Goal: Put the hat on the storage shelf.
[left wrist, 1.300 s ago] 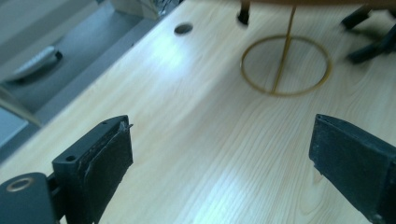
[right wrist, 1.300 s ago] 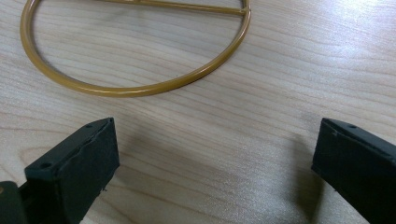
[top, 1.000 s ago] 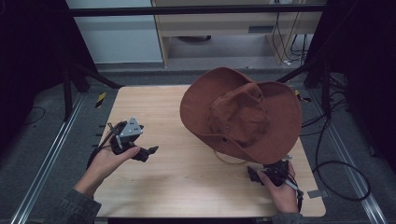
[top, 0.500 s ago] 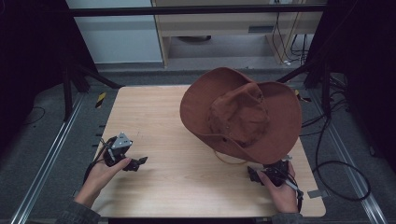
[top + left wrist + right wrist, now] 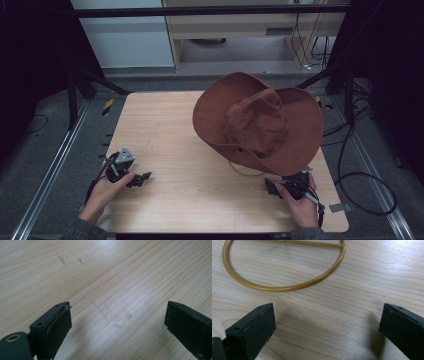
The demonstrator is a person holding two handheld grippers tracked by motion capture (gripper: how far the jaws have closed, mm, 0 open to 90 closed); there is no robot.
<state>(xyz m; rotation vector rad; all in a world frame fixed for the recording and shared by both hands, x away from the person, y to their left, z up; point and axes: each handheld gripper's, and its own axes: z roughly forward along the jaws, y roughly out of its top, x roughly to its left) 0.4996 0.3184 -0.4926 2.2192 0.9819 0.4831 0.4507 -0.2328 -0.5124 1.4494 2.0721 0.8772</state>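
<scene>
A brown wide-brimmed hat (image 5: 260, 122) stands tilted over the right half of the wooden table (image 5: 170, 145), raised on a stand whose golden ring base (image 5: 284, 286) lies flat on the wood (image 5: 244, 171). My right gripper (image 5: 274, 186) rests low near the front right, just in front of that ring, open with nothing between its jaws (image 5: 325, 325). Near the front left edge my left gripper (image 5: 142, 177) is held low over bare wood, also open and empty (image 5: 117, 323).
A black frame with rails surrounds the table. Cables (image 5: 360, 180) trail on the floor at the right. A cabinet (image 5: 240, 30) stands behind the table. Bare wood stretches across the left and middle of the tabletop.
My left gripper has drawn back toward the front left edge and sunk lower to the table. The right gripper and the hat have stayed put.
</scene>
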